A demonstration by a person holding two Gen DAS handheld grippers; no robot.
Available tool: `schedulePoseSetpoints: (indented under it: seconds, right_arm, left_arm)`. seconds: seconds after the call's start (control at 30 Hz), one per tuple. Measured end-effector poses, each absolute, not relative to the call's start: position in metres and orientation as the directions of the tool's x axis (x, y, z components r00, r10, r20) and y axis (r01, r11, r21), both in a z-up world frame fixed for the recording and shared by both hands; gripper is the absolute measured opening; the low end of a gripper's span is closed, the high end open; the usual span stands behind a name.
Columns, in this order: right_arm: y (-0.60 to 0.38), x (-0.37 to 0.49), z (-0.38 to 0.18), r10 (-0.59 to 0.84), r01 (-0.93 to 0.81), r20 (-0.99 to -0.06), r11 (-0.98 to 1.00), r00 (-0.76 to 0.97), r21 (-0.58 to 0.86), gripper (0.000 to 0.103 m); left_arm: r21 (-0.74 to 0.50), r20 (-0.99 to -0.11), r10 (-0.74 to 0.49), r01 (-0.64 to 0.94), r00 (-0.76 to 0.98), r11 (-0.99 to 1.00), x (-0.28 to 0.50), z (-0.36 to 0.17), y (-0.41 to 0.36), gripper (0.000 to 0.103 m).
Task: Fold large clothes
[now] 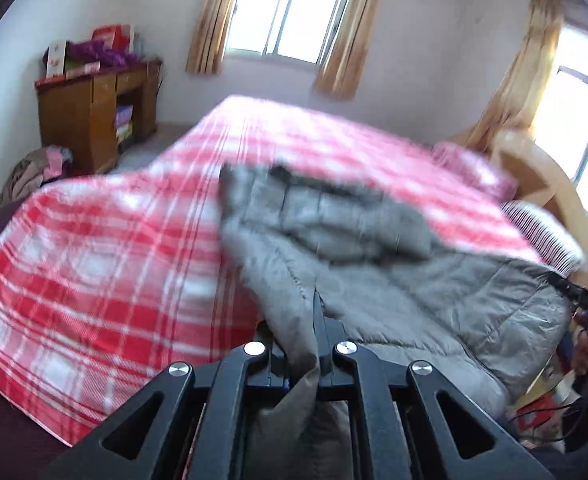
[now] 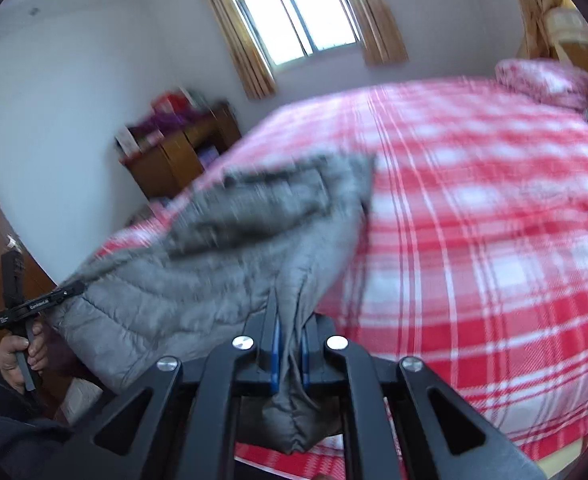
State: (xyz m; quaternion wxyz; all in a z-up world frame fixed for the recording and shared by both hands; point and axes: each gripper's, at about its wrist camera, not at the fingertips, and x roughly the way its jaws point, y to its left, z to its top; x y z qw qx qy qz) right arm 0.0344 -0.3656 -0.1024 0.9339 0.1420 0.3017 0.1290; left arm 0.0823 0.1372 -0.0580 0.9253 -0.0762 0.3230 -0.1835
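A grey quilted puffer jacket (image 1: 394, 280) hangs between my two grippers above the near edge of a bed with a red and white plaid sheet (image 1: 105, 264). My left gripper (image 1: 316, 320) is shut on one edge of the jacket. My right gripper (image 2: 289, 328) is shut on another edge of the jacket (image 2: 197, 276), with cloth bunched between the jaws. The far part of the jacket drapes onto the sheet (image 2: 474, 240). Each view shows the other gripper pinching the jacket: the right one (image 1: 574, 296), the left one (image 2: 49, 300). Both views are blurred by motion.
A wooden dresser (image 1: 93, 120) with boxes on top stands by the far wall, with a pile of clothes (image 1: 33, 176) on the floor beside it. A pink pillow (image 2: 546, 80) and a wooden headboard (image 1: 550, 184) are at the bed's head. Curtained windows (image 1: 285, 16) are behind.
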Motion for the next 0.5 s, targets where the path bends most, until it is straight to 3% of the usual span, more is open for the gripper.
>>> schedulePoseSetpoints:
  seconds: [0.13,0.2,0.3,0.5]
  right_arm:
    - [-0.364,0.028,-0.056,0.324,-0.191,-0.406,0.923,0.855,0.335,0.009]
    - [-0.368,0.046,-0.050,0.294,-0.170,-0.387,0.931,0.874,0.322,0.009]
    - [-0.378,0.093,-0.054,0.271,-0.129,-0.388,0.926,0.881,0.356,0.009]
    - [-0.373,0.198,-0.075,0.198,-0.038,-0.432,0.936,0.880,0.350,0.009]
  left_arm:
    - [-0.209,-0.527,-0.369,0.304,0.766,0.929,0.106,-0.036,0.139,0.006]
    - [-0.180,-0.527,-0.340,0.288,0.779,0.941,0.139,-0.038,0.134,0.006]
    - [-0.104,-0.519,-0.254,0.235,0.816,0.966,0.198,-0.053,0.119,0.006]
    - [-0.066,-0.559,-0.158,0.146,0.814,0.987,0.277,-0.087,0.105,0.013]
